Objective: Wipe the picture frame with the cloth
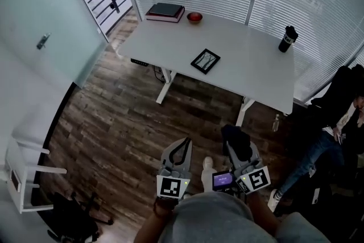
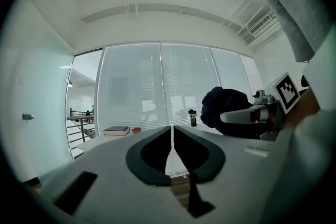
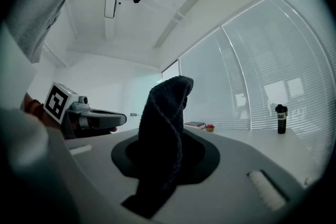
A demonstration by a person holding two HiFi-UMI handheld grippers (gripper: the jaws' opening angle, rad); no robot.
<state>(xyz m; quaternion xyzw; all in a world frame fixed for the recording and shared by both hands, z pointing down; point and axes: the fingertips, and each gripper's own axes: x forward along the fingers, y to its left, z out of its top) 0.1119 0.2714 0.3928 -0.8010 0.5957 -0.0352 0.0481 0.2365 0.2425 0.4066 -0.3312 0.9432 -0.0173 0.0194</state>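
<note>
Picture frame (image 1: pixel 205 61), just one, sits on the table (image 1: pixel 256 74), well beyond two grippers: right gripper (image 1: pixel 238 142) pinches the single cloth (image 3: pixel 163 123), left gripper (image 2: pixel 171 134) is closed, empty.

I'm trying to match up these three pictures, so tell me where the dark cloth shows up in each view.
Head view: the dark cloth is low, right of centre, gripped by the right gripper.
Left gripper view: right of centre, bunched at the right gripper's tip.
Right gripper view: dead centre, rising between the jaws.
Shared landmark: the black bottle on the white table.
</note>
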